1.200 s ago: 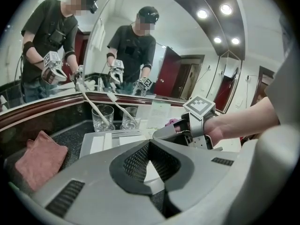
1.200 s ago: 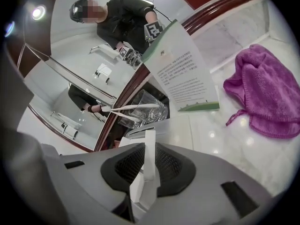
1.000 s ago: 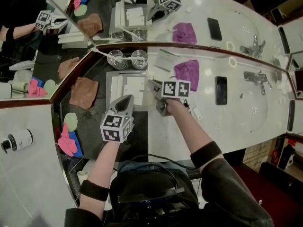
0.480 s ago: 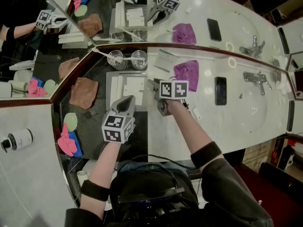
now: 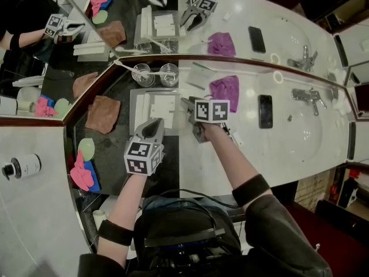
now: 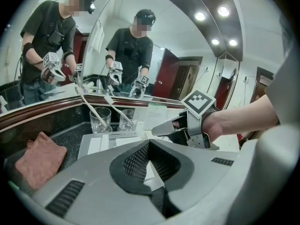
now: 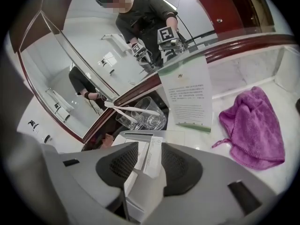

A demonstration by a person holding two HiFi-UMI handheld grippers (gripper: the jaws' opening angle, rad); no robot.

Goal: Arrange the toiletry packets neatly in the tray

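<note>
Starting at the left edge of the counter (image 5: pixel 288 154): finding a pink-and-blue cloth bundle (image 5: pixel 82 175) near the front edge and a brown cloth (image 5: pixel 102 113) farther back, both on the dark stretch.

Reaching up from the front edge with the left forearm, wrist straight, and aiming the left hand-held gripper (image 5: pixel 154 123) forward and downward over the near edge of the tray (image 5: pixel 134 94). Pressing its jaws together on nothing.

Showing white toiletry packets (image 5: pixel 164 105) lying flat inside the tray, side by side, with glasses (image 5: pixel 143 74) just behind the tray's far edge.

Stretching the right forearm in from the front edge, angled leftward, and tipping the right hand-held gripper (image 5: pixel 188 104) down at the tray's right edge. Having just been opening its jaws, now spread. Framing one upright white packet (image 7: pixel 153 159) between them, close against the right pad, with a gap on its left side, not pinched.

Finding farther right a printed card (image 5: pixel 196 77), a purple cloth (image 5: pixel 226 90) and a black phone (image 5: pixel 265 110), all toward the back edge.
</note>
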